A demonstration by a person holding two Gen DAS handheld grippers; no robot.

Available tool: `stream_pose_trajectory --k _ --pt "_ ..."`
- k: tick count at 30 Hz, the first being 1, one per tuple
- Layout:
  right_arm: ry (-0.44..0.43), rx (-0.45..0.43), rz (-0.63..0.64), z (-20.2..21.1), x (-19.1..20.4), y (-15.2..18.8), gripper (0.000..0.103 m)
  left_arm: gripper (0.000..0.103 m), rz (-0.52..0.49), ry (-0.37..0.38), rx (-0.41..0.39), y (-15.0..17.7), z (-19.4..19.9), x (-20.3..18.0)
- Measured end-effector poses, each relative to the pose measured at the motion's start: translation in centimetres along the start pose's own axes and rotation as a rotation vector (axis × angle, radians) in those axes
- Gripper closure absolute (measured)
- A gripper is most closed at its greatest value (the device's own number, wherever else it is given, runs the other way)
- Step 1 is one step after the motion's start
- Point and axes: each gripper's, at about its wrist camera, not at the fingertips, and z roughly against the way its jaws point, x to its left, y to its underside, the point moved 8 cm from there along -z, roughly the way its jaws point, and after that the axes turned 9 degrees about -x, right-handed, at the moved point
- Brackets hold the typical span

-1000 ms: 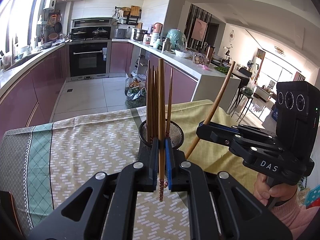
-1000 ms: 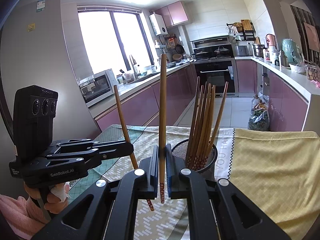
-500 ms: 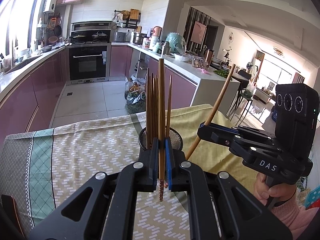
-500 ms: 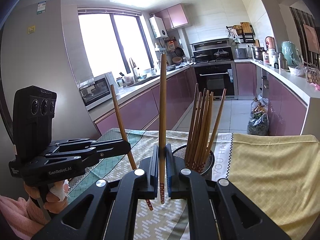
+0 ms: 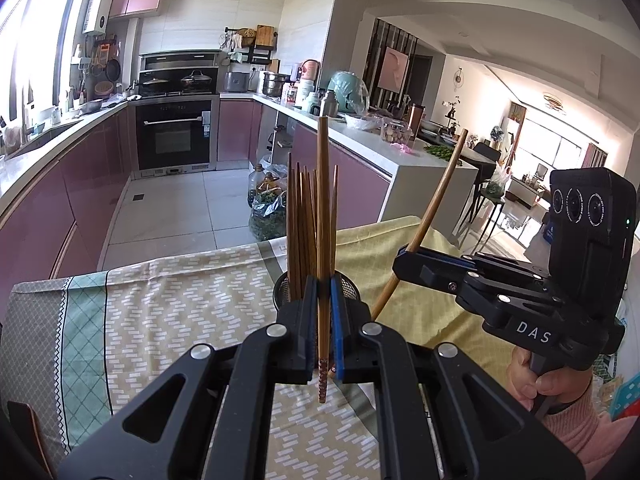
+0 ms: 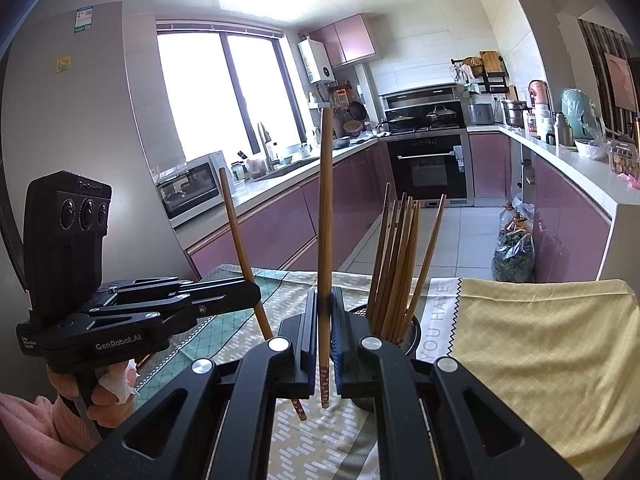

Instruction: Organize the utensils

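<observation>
In the left wrist view, the left tongs (image 5: 322,312) are pressed together on a single wooden chopstick (image 5: 322,208), which stands almost upright with its patterned end hanging just below the pads. Directly behind it a black mesh holder (image 5: 352,286) on the tabletop (image 5: 168,320) carries a bundle of chopsticks (image 5: 306,224). To the right, the right tongs (image 5: 406,266) are seen from the side, pinching a second chopstick (image 5: 436,204) that leans away to the upper right. "DAS" is printed in white on that gripper's body, and a hand (image 5: 540,380) in a pink sleeve holds its grip. Only this view opens onto the bright living room (image 5: 540,152) beyond the white counter.

In the right wrist view, the right tongs (image 6: 324,320) clamp their chopstick (image 6: 326,220) upright, its red-patterned end just under the pads. The mesh holder (image 6: 412,330) sits just right of them with its chopsticks (image 6: 400,256) fanned out. At left the left tongs (image 6: 250,292) grip their leaning chopstick (image 6: 240,240); "GenRobot.AI" reads on the body, held by a hand (image 6: 108,396) with white wrapping on a finger. Only here the cloth's lettering "YOU HAVE" (image 6: 438,320), the window (image 6: 224,96) and a microwave (image 6: 188,192) show.
</observation>
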Motion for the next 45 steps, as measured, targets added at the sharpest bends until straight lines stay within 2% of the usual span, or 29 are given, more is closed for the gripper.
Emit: stream_pose_trajectory --k 45 --pt "0.009 -0.033 0.021 0.1 -0.2 -2.0 0.097 0.096 -0.007 -0.001 -0.074 -4.2 0.7 -0.5"
